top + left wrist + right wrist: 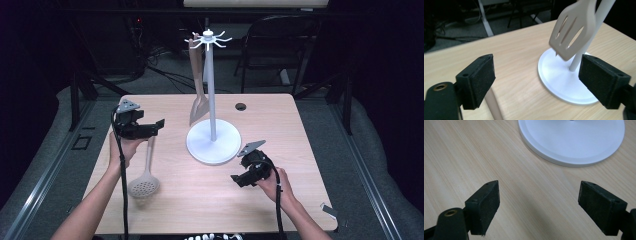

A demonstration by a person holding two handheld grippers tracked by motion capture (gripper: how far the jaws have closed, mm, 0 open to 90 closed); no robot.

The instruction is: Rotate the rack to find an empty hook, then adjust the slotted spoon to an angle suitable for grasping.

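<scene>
Above the skimmer [145, 182] handle, I'm holding my left gripper [150, 128] wide open; careless closing risks knocking the stand [213, 141].

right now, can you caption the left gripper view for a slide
Open left gripper above a skimmer handle on the table, facing a slotted spatula hanging from a white stand.

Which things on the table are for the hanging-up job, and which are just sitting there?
For the job:
- skimmer spoon, lying flat below the open left gripper
- white stand with hooks on top
- slotted spatula, already hanging on the stand
- right gripper, open, over bare table

Just there:
- dark round hole in the table
- chair behind it
</scene>
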